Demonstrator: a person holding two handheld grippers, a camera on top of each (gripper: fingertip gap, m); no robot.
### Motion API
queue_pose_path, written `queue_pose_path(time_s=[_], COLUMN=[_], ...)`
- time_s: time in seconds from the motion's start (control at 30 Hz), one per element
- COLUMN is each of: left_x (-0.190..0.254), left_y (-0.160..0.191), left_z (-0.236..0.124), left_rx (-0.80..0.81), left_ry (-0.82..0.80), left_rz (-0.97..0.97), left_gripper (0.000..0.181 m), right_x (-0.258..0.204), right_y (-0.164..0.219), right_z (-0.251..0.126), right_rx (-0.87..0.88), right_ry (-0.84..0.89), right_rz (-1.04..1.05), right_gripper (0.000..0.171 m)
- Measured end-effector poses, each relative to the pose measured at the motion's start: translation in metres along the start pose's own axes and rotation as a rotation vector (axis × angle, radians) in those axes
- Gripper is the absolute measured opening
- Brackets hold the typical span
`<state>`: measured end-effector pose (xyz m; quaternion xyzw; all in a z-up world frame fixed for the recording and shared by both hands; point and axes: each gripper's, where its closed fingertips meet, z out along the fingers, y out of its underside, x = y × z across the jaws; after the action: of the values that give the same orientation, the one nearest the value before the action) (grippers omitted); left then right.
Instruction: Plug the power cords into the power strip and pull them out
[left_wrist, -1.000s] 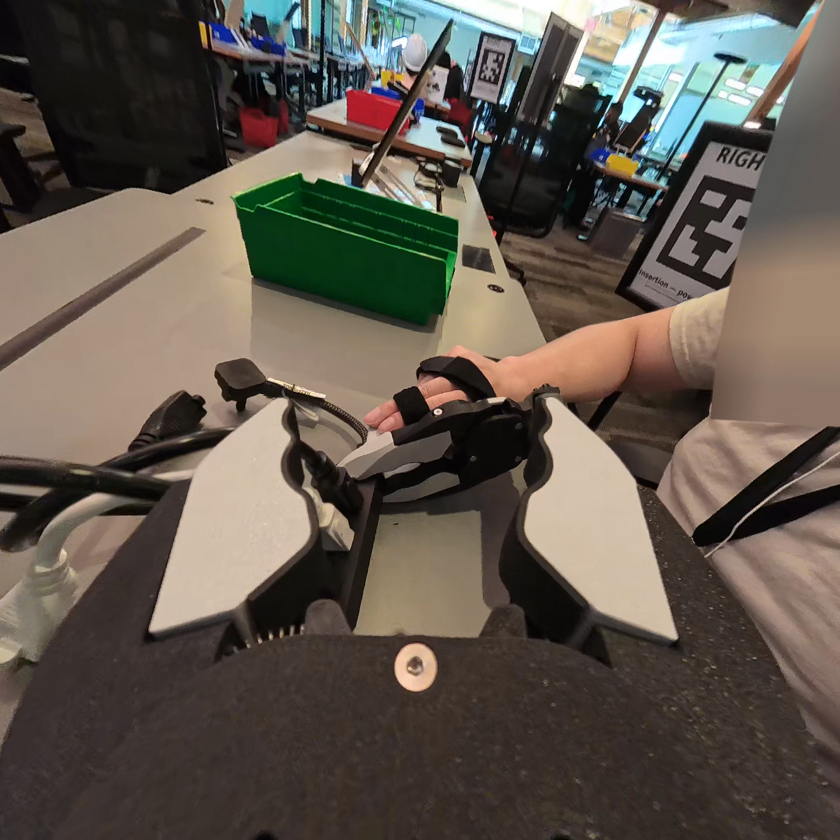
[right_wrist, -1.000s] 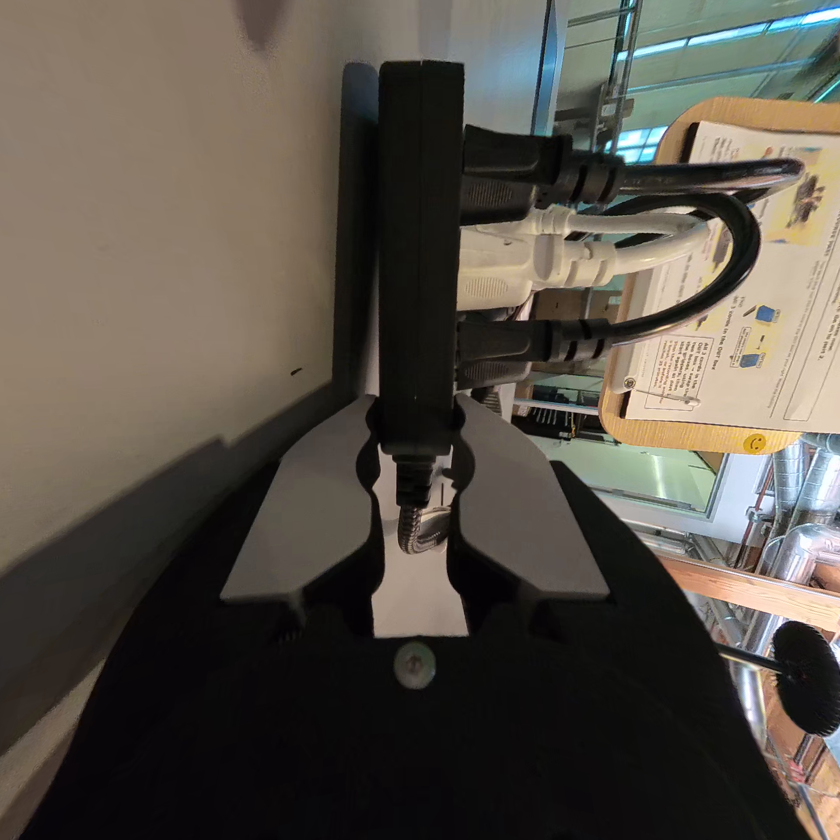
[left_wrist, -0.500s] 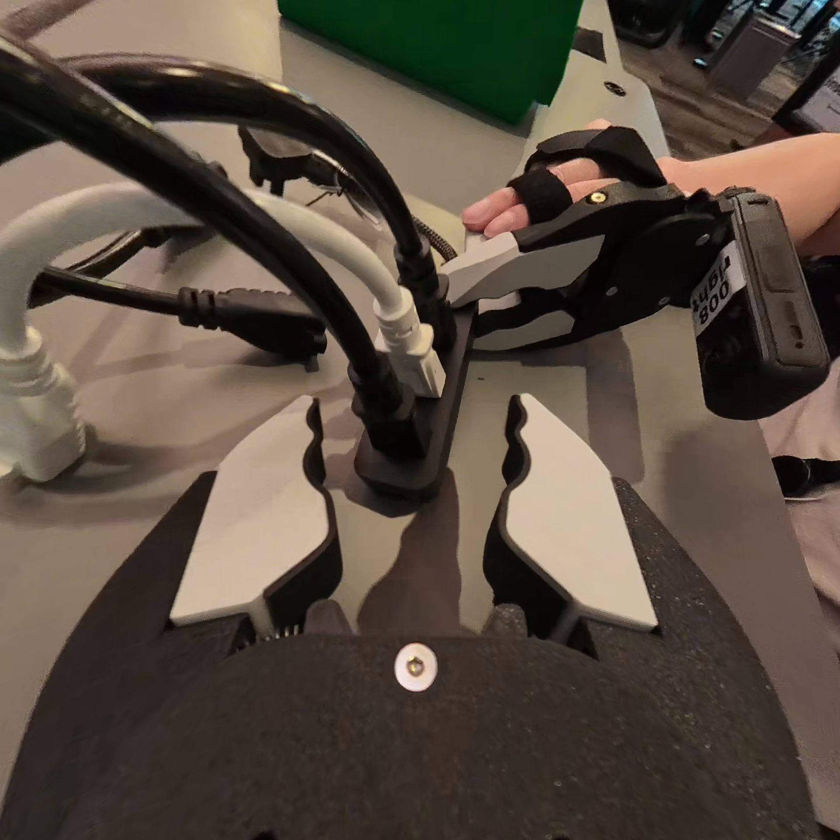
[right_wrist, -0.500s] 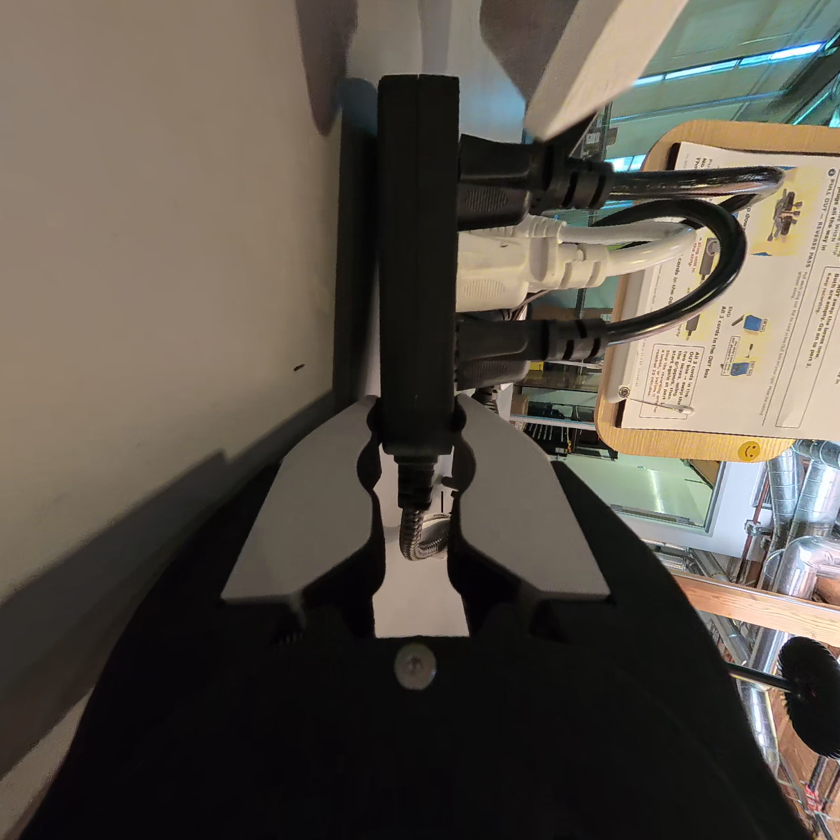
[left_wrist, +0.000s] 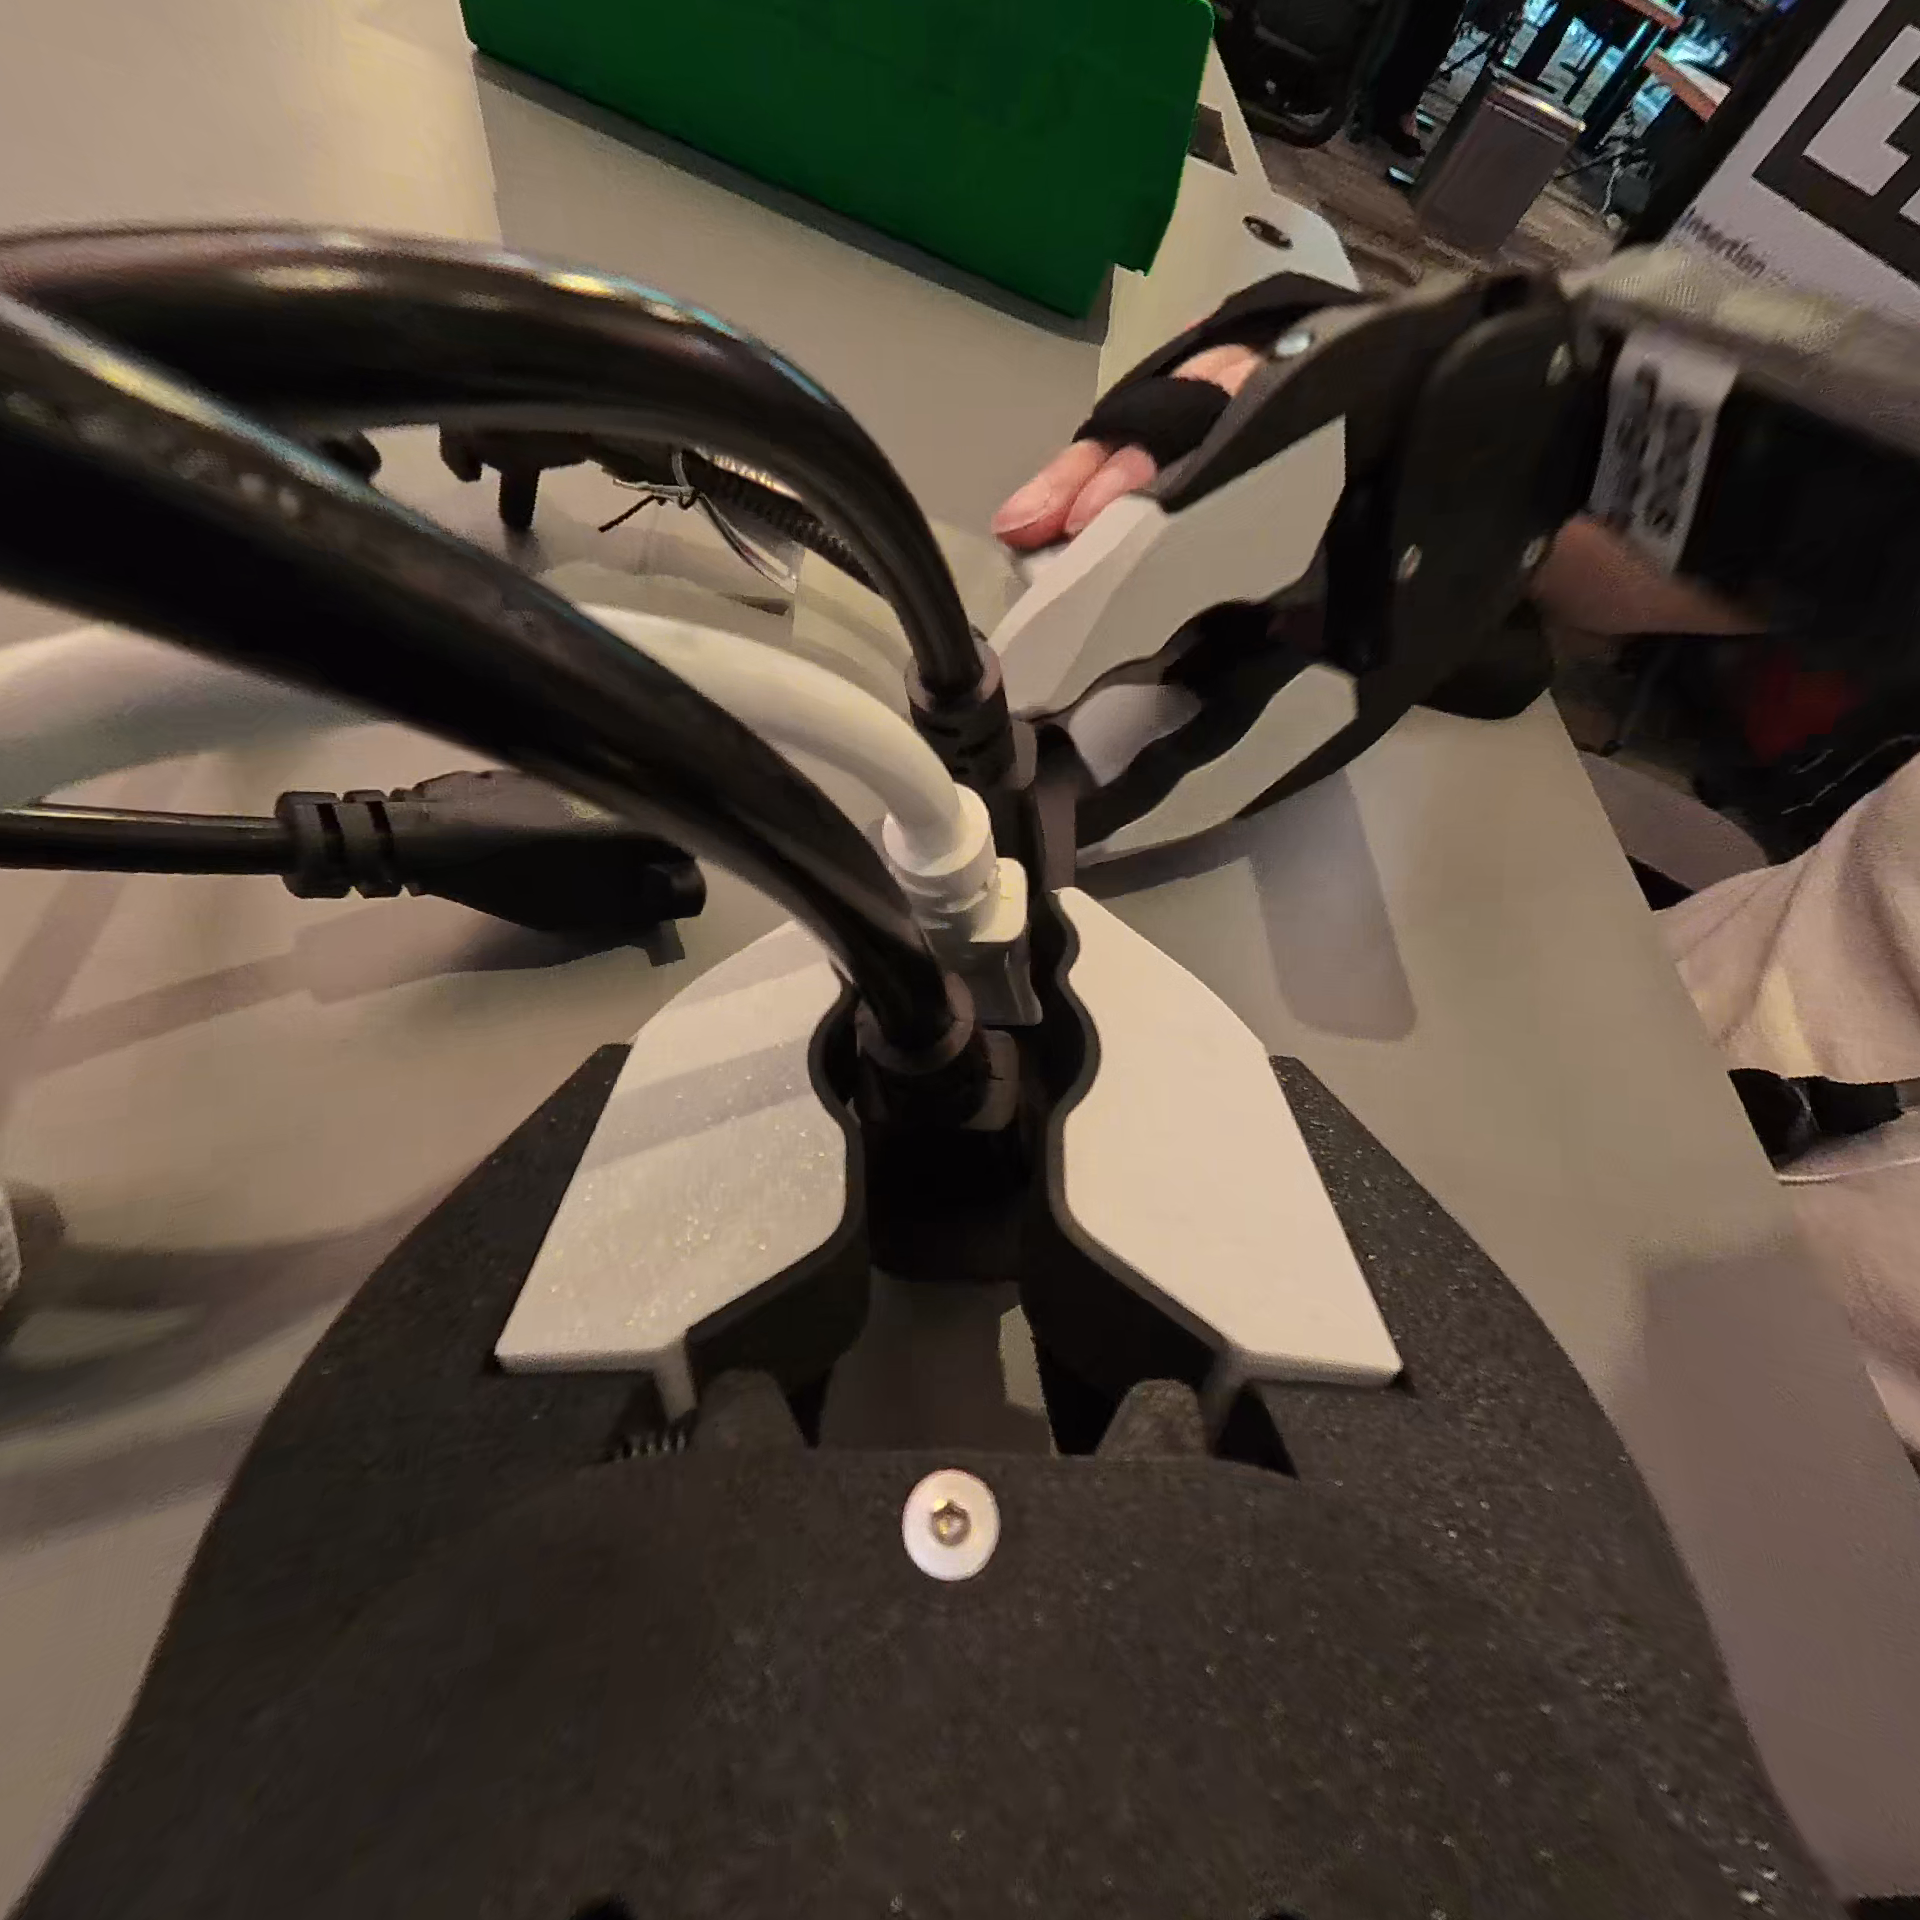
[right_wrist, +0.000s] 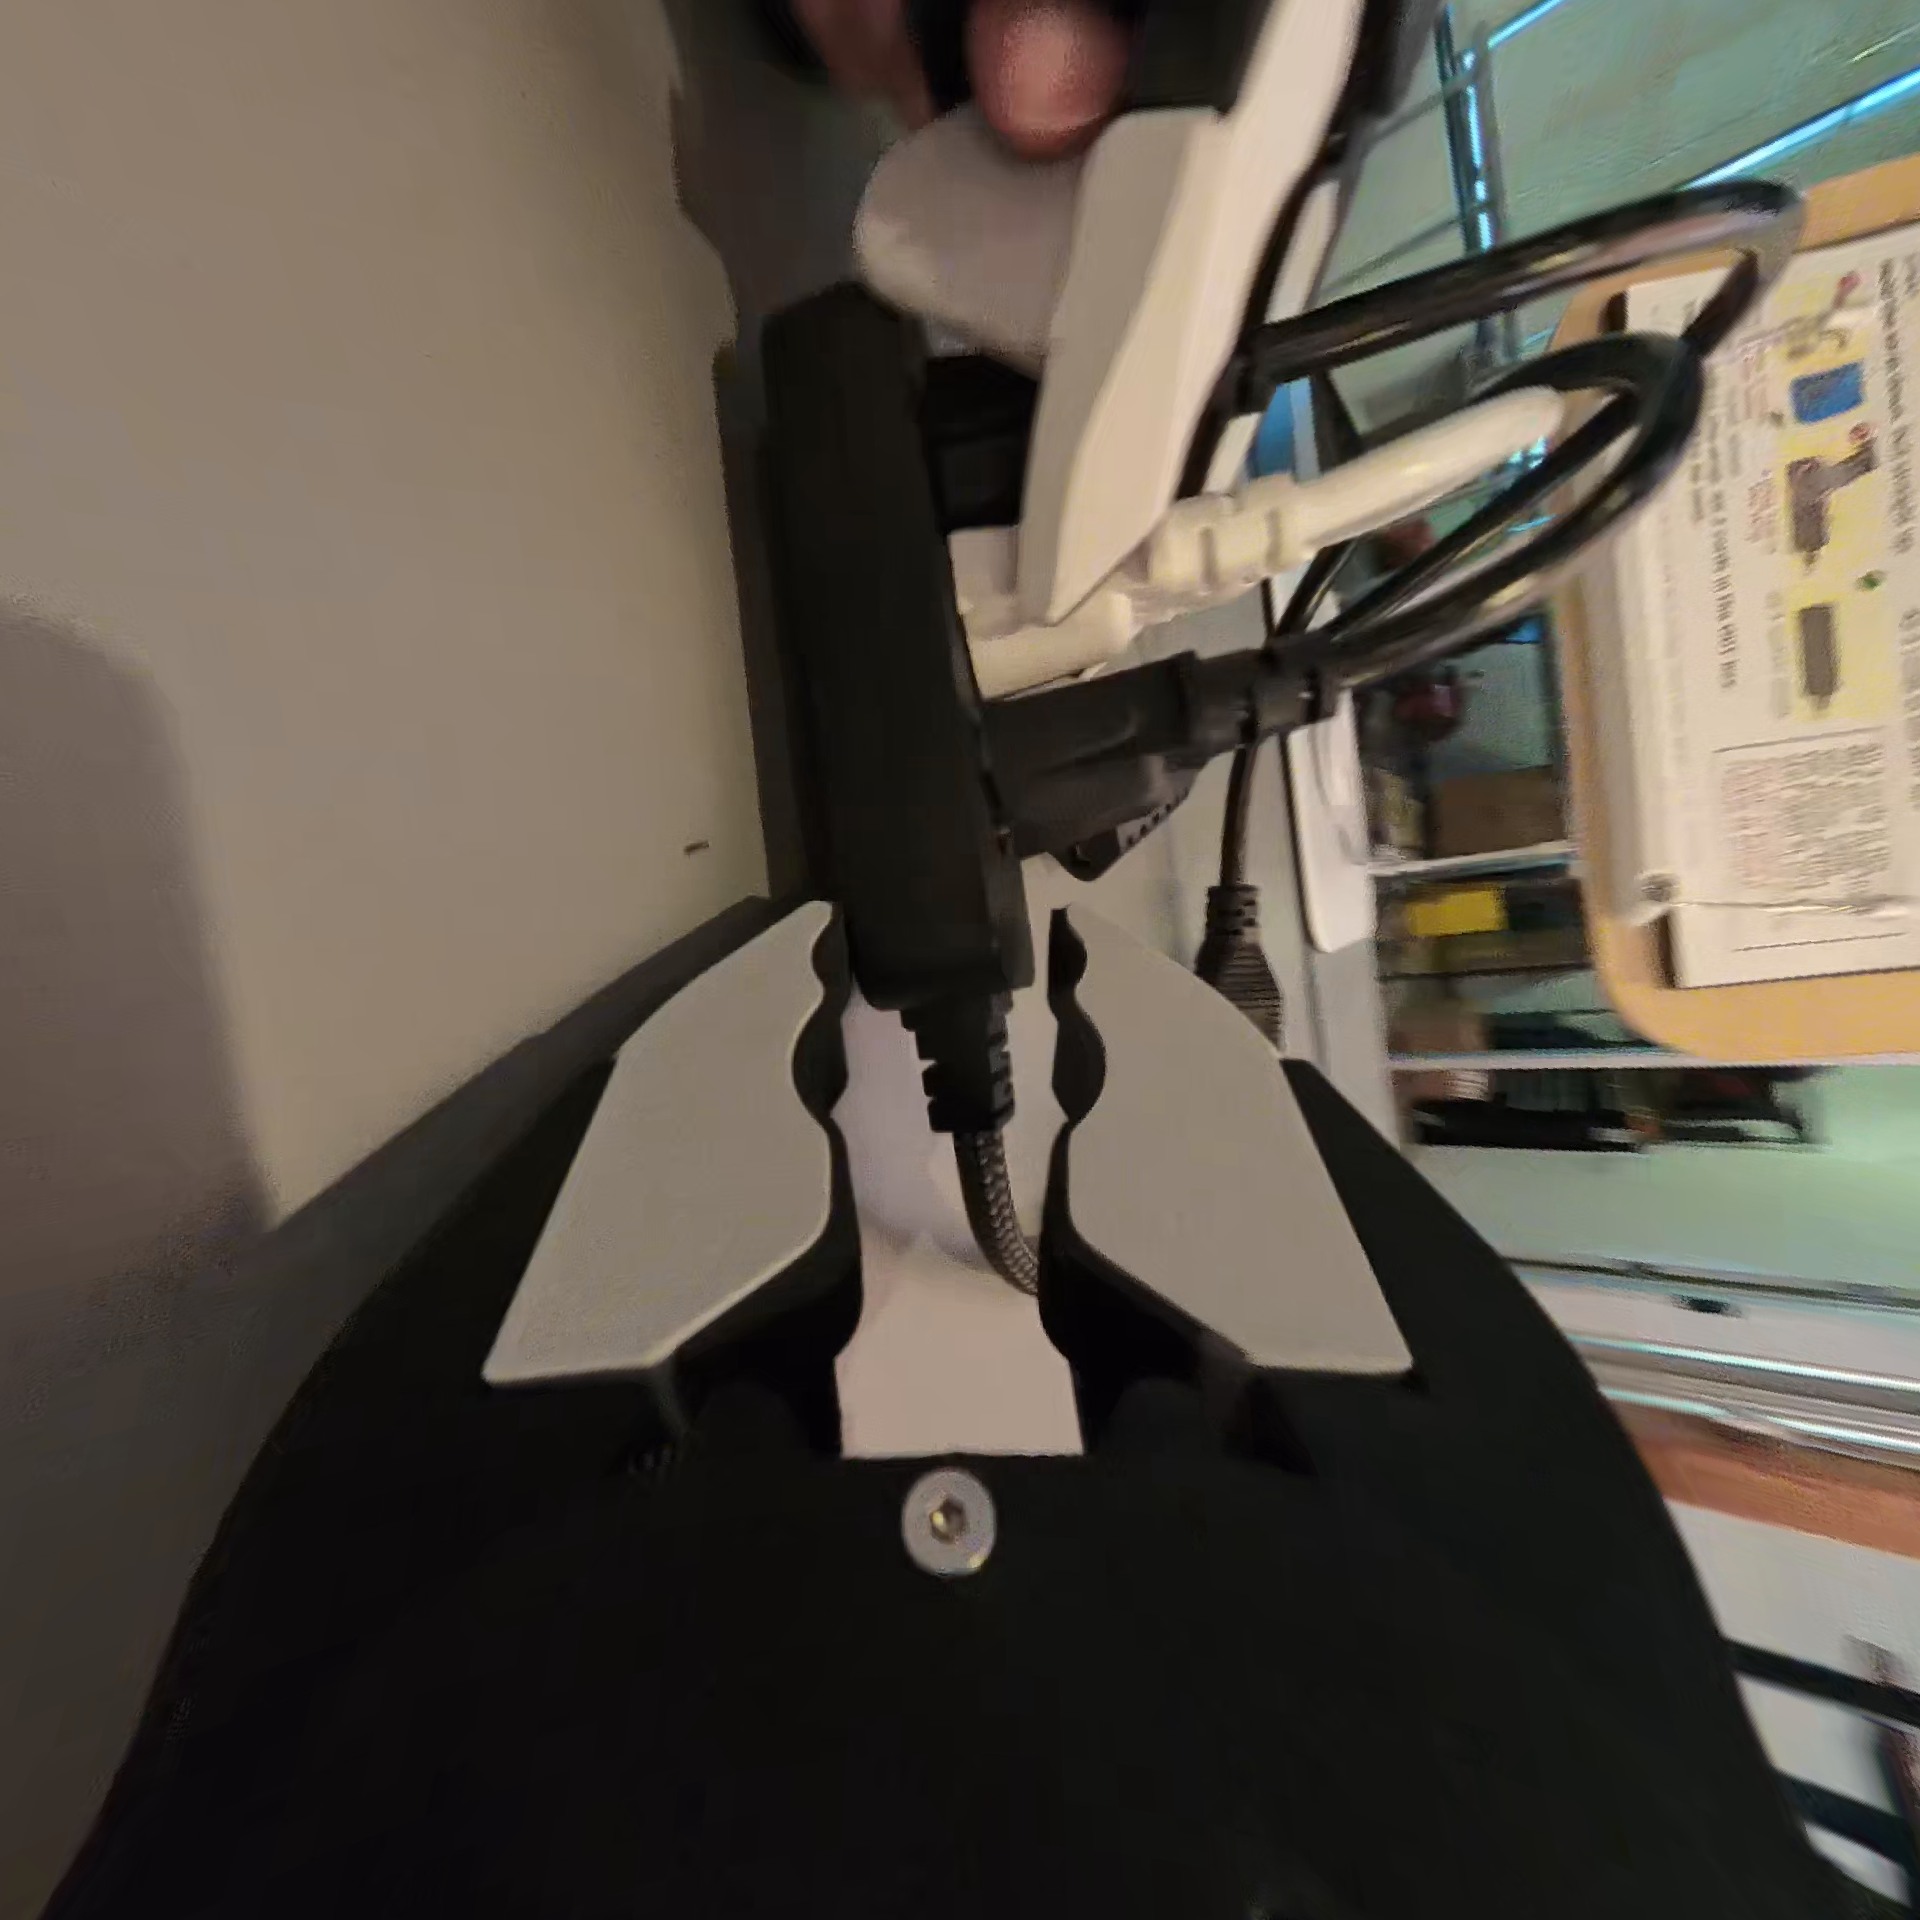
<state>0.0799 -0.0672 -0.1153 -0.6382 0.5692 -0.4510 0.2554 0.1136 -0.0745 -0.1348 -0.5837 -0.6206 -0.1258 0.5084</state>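
Observation:
The black power strip (right_wrist: 862, 623) lies on the grey table with two black plugs and one white plug (left_wrist: 956, 862) in it. My left gripper (left_wrist: 935, 935) is shut on the black plug (left_wrist: 925, 1060) at the strip's near end, its thick cord arching off to the left. One of its fingers (right_wrist: 1143, 343) shows at the far end in the right wrist view. My right gripper (right_wrist: 940, 920) has the strip's cord end between its fingertips, jaws slightly parted with a thin gap on one side. It also shows in the left wrist view (left_wrist: 1039, 665).
A loose black plug (left_wrist: 520, 862) and another cord end lie on the table to the left. A green bin (left_wrist: 883, 135) stands behind. A clipboard with an instruction sheet (right_wrist: 1714, 623) and a black-and-white sign (left_wrist: 1818, 125) are beyond the table edge.
My left gripper swung down over the strip, moved forward and closed on the nearest black plug. My right gripper's jaws have loosened a little and the strip now sits tilted between them.

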Motion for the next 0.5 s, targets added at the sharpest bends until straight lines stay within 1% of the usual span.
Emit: queue_pose_path(time_s=[0.13,0.2,0.3,0.37,0.43,0.5], left_x=[0.003,0.004,0.005,0.006,0.007,0.008], left_y=[0.002,0.003,0.004,0.004,0.005,0.007], left_z=[0.003,0.004,0.004,0.004,0.004,0.003], left_rx=[-0.024,-0.048,-0.058,-0.06,-0.058,-0.073], left_ry=[-0.036,-0.059,-0.081,-0.092,-0.097,-0.106], left_rz=[0.07,0.116,0.141,0.144,0.143,0.153], left_gripper=[0.03,0.029,0.03,0.03,0.03,0.031], right_x=[0.011,0.024,0.034,0.033,0.025,0.02], right_y=[-0.024,-0.031,-0.043,-0.041,-0.039,-0.041], right_z=[-0.017,-0.019,-0.013,-0.001,0.008,0.012], right_rx=[0.2,0.25,0.305,0.267,0.228,0.224], right_ry=[-0.137,-0.203,-0.321,-0.385,-0.45,-0.476], right_rz=[0.364,0.529,0.728,0.775,0.746,0.699], right_gripper=[0.04,0.04,0.039,0.039,0.037,0.026])
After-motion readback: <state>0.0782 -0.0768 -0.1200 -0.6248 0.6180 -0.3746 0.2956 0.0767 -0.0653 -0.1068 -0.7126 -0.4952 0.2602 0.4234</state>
